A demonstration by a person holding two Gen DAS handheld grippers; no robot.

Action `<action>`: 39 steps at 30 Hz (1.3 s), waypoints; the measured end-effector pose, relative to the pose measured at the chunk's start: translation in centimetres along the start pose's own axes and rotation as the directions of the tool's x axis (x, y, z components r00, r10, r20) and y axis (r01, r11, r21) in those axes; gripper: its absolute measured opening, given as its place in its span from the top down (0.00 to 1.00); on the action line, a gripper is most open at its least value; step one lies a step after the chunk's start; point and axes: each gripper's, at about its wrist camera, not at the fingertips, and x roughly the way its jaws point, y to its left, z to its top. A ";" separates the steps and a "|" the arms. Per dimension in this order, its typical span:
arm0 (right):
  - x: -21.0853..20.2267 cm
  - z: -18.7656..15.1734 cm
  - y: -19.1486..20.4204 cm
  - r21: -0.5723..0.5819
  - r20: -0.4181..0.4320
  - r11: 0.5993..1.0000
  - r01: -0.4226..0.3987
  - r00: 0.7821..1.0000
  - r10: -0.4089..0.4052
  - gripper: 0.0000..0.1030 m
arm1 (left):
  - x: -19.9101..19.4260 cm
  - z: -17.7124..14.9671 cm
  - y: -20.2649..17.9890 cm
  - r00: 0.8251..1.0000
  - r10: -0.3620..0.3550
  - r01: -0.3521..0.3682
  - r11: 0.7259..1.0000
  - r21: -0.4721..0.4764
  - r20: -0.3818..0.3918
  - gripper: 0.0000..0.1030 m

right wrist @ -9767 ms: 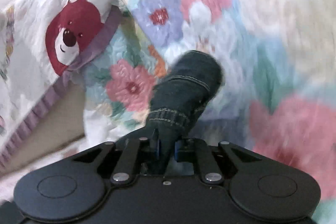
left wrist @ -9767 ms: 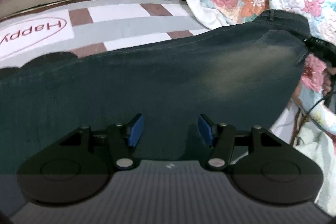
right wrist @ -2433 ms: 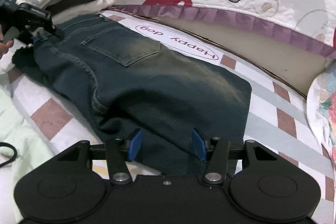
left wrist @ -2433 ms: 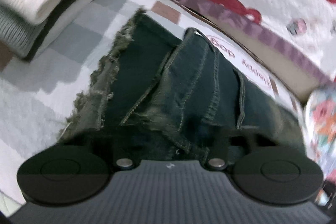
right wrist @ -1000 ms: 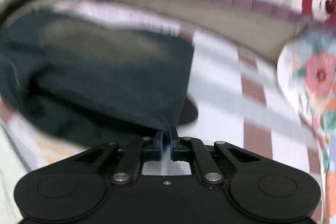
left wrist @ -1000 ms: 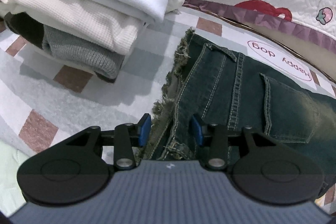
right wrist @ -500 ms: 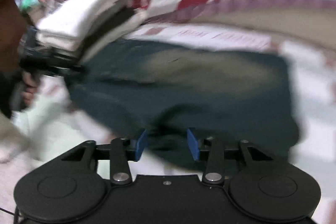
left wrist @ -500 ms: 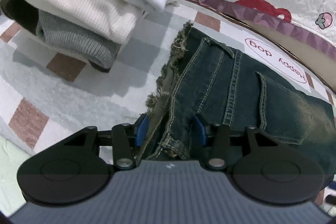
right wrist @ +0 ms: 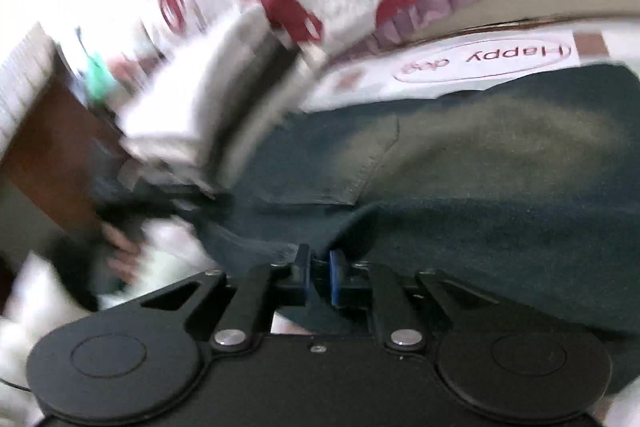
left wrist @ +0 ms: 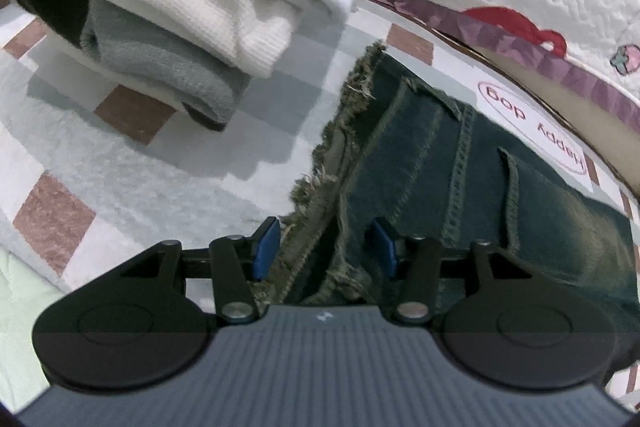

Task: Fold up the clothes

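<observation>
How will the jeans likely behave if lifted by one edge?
The jeans will probably sag rather than stay flat: their folded layers already drape loosely. They look thick with heavy seams, so likely weighty for their size. The frayed hem should grip, not slip, though threads might snag.

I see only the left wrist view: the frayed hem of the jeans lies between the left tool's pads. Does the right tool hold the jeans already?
Observer: Yes. In the right wrist view the right tool has just been closing, and a fold of the jeans sits between its nearly shut jaws.
Operator: Is anything else near my end there?
Observer: A blurred hand shows near that view's left edge, beside the jeans' end.
</observation>
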 end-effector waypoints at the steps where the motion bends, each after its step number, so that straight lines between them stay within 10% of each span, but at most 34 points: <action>1: -0.2 -0.2 -0.2 -0.002 -0.033 1.000 -0.004 0.999 0.004 0.90 | -0.1 0.1 0.1 1.000 0.000 0.000 1.000 -0.006 0.004 0.52; 7: 3.2 -3.5 0.6 -0.194 -0.367 0.969 0.153 0.905 -0.216 0.97 | -0.1 0.1 0.1 1.000 -0.011 0.011 1.000 -0.005 -0.002 0.52; 13: 2.1 -2.8 1.2 -0.127 -0.235 0.978 0.167 0.953 -0.193 0.90 | -0.2 0.0 -0.1 1.000 -0.018 0.018 1.000 0.003 -0.004 0.51; 17: 2.4 -2.0 1.8 -0.116 -0.199 0.977 0.178 0.960 -0.198 0.58 | -0.2 0.0 0.1 1.000 -0.022 0.022 1.000 -0.009 -0.015 0.50; 24: 2.9 -3.0 4.6 -0.286 -0.203 0.940 0.188 0.946 -0.251 0.58 | -0.2 -0.1 -0.1 0.999 -0.040 0.040 0.999 0.000 -0.033 0.50; 33: 5.3 -2.9 9.7 -0.621 -0.111 0.734 0.274 0.896 -0.429 0.53 | -1.0 -0.3 0.9 0.994 -0.098 0.096 0.995 -0.041 -0.047 0.39; 39: 5.0 -1.5 10.4 -0.583 -0.072 0.766 0.270 0.922 -0.380 0.53 | -0.6 -0.9 -0.1 0.989 -0.121 0.123 0.992 0.018 -0.083 0.45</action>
